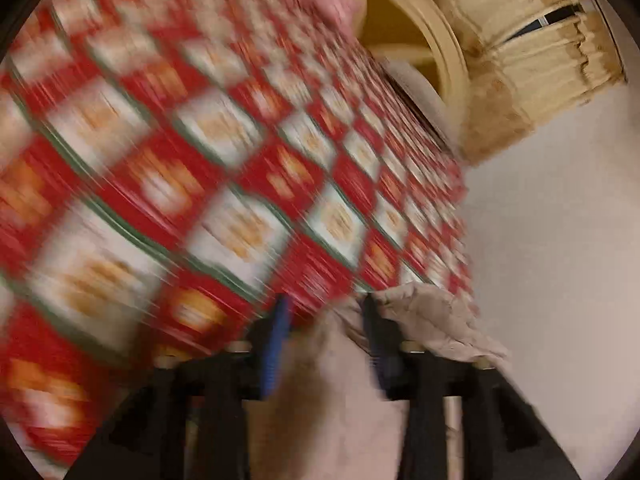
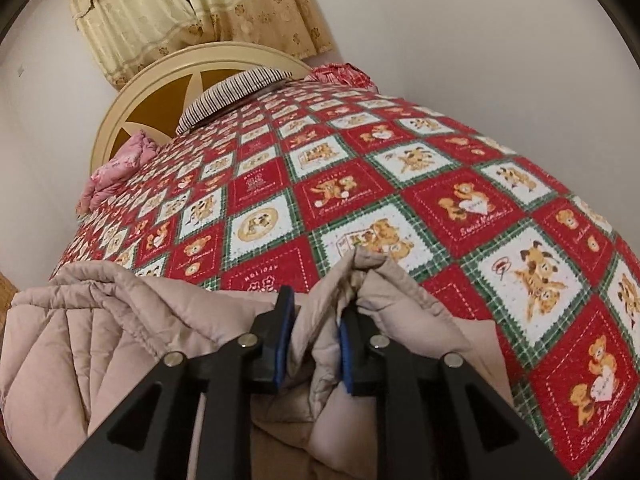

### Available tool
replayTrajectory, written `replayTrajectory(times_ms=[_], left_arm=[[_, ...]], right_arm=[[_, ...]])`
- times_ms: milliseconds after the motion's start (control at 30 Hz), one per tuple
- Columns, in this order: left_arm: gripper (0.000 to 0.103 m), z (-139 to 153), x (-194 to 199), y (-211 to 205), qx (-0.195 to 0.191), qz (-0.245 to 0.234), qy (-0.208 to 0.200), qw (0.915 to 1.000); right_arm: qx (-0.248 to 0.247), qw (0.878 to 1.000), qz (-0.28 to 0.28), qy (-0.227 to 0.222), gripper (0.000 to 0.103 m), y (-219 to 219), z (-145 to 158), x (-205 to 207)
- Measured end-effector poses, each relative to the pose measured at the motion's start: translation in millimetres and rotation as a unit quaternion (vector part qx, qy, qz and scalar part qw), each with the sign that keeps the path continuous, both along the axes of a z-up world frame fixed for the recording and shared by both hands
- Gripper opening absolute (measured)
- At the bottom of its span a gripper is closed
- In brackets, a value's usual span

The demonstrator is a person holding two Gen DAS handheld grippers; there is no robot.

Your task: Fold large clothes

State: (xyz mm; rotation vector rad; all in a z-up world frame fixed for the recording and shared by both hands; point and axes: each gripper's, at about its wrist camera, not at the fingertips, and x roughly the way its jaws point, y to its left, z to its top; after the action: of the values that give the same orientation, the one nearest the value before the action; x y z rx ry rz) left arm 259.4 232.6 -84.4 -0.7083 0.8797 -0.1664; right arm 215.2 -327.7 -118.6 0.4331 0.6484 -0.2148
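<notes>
a: where is the coat right now?

b: the beige quilted coat [image 2: 100,320] lies on the near edge of the bed, over the red, white and green teddy-bear quilt [image 2: 400,184]. in the right wrist view its bulk spreads to the left and below the tool, with a bunched fold rising straight up between the fingers.

a: so the right gripper has it?

b: yes. the right gripper [image 2: 316,336] is clamped on that raised fold; the blue pads [image 2: 284,344] press the fabric from both sides, and the pinched ridge pokes out just past the fingertips.

a: and the left one?

b: the left wrist view is badly smeared by motion blur. the left gripper [image 1: 324,344] shows coat fabric [image 1: 420,320] between its fingers and draped over the right finger, but the fingers stand fairly wide apart and i cannot tell whether they actually grip it.

a: anything else around?

b: a cream round headboard [image 2: 132,96] at the far end of the bed, a striped pillow [image 2: 232,92] against it, a pink bundle [image 2: 116,172] at the quilt's left edge, some red patterned cloth [image 2: 340,74] at the far right corner, and yellow floral curtains [image 2: 180,12] on the wall above.
</notes>
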Motion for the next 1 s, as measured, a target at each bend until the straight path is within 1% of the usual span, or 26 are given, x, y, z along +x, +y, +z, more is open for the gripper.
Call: replayTrajectory(times_ms=[33, 67, 100, 133, 167, 200, 233, 267, 300, 333, 367, 433, 500, 533, 567, 600, 633, 667, 700, 733, 767, 800, 833, 900, 967, 1000], left_arm=[[0.057, 12, -6, 2, 0.021, 0.012, -0.015, 0.9996], [0.057, 30, -15, 0, 0.050, 0.017, -0.035, 0.9980], [0.057, 43, -21, -6, 0.074, 0.010, -0.050, 0.9960], [0.057, 58, -29, -21, 0.109, -0.009, -0.068, 0.9917], [0.057, 67, -33, -35, 0.134, -0.023, -0.081, 0.9874], [0.057, 75, -37, -50, 0.157, -0.039, -0.095, 0.9823], [0.059, 83, -43, -74, 0.180, -0.063, -0.115, 0.9749], [0.060, 87, -46, -96, 0.190, -0.086, -0.132, 0.9689], [0.061, 86, -42, -110, 0.194, -0.103, -0.142, 0.9652], [0.062, 85, -41, -138, 0.198, -0.137, -0.157, 0.9578], [0.062, 82, -40, -162, 0.201, -0.164, -0.166, 0.9513], [0.062, 72, -39, -209, 0.206, -0.212, -0.179, 0.9386], [0.062, 64, -35, -242, 0.208, -0.239, -0.183, 0.9307], [0.062, 56, -35, -262, 0.210, -0.254, -0.184, 0.9258], [0.062, 51, -33, -274, 0.211, -0.263, -0.185, 0.9230], [0.062, 45, -30, -285, 0.213, -0.269, -0.186, 0.9207], [0.062, 35, -21, -298, 0.224, -0.269, -0.184, 0.9188], [0.062, 27, -14, -305, 0.234, -0.264, -0.179, 0.9183], [0.062, 17, -5, -311, 0.248, -0.253, -0.169, 0.9198], [0.062, 8, 4, -312, 0.253, -0.243, -0.161, 0.9224], [0.062, 0, 13, -313, 0.252, -0.236, -0.151, 0.9262], [0.063, -7, 21, -312, 0.246, -0.231, -0.139, 0.9310], [0.064, -18, 31, -309, 0.234, -0.226, -0.122, 0.9379], [0.071, -34, 44, -301, 0.213, -0.219, -0.111, 0.9456], [0.076, -45, 48, -299, 0.202, -0.219, -0.123, 0.9466], [0.077, -48, 48, -299, 0.200, -0.219, -0.129, 0.9464]], right_arm=[[0.006, 1.000, 0.001, -0.001, 0.023, -2, 0, -1], [0.010, 1.000, 0.001, -0.002, 0.024, -2, 0, -1], [0.023, 1.000, 0.002, -0.006, 0.025, -4, 2, -2], [0.030, 1.000, 0.005, -0.008, 0.027, -6, 4, -3], [0.038, 0.999, 0.006, -0.014, 0.029, -7, 12, -7], [0.041, 0.999, 0.001, -0.033, 0.032, -7, 24, -17], [0.039, 0.998, -0.004, -0.055, 0.037, -5, 35, -28], [0.033, 0.996, -0.005, -0.082, 0.042, 0, 49, -42], [0.014, 0.994, 0.000, -0.112, 0.045, 10, 69, -61], [-0.008, 0.992, 0.007, -0.124, 0.050, 21, 82, -73], [-0.024, 0.991, 0.014, -0.129, 0.052, 29, 89, -81], [-0.060, 0.985, 0.051, -0.154, 0.053, 57, 112, -107], [-0.077, 0.978, 0.069, -0.179, 0.067, 76, 126, -130], [-0.082, 0.975, 0.076, -0.191, 0.082, 83, 129, -139], [-0.084, 0.974, 0.081, -0.195, 0.086, 88, 129, -143], [-0.090, 0.973, 0.090, -0.190, 0.086, 96, 127, -145], [-0.093, 0.974, 0.104, -0.178, 0.079, 101, 123, -140], [-0.097, 0.975, 0.125, -0.157, 0.061, 109, 116, -135], [-0.106, 0.976, 0.143, -0.128, 0.051, 118, 106, -125], [-0.112, 0.976, 0.151, -0.107, 0.038, 124, 97, -118], [-0.111, 0.977, 0.158, -0.087, 0.035, 129, 86, -110], [-0.099, 0.979, 0.162, -0.071, 0.035, 132, 74, -101], [-0.086, 0.981, 0.163, -0.062, 0.035, 132, 64, -94], [-0.072, 0.983, 0.161, -0.041, 0.035, 133, 39, -78], [-0.068, 0.985, 0.157, -0.025, 0.035, 131, 15, -68], [-0.061, 0.986, 0.155, -0.023, 0.034, 129, 1, -63]])
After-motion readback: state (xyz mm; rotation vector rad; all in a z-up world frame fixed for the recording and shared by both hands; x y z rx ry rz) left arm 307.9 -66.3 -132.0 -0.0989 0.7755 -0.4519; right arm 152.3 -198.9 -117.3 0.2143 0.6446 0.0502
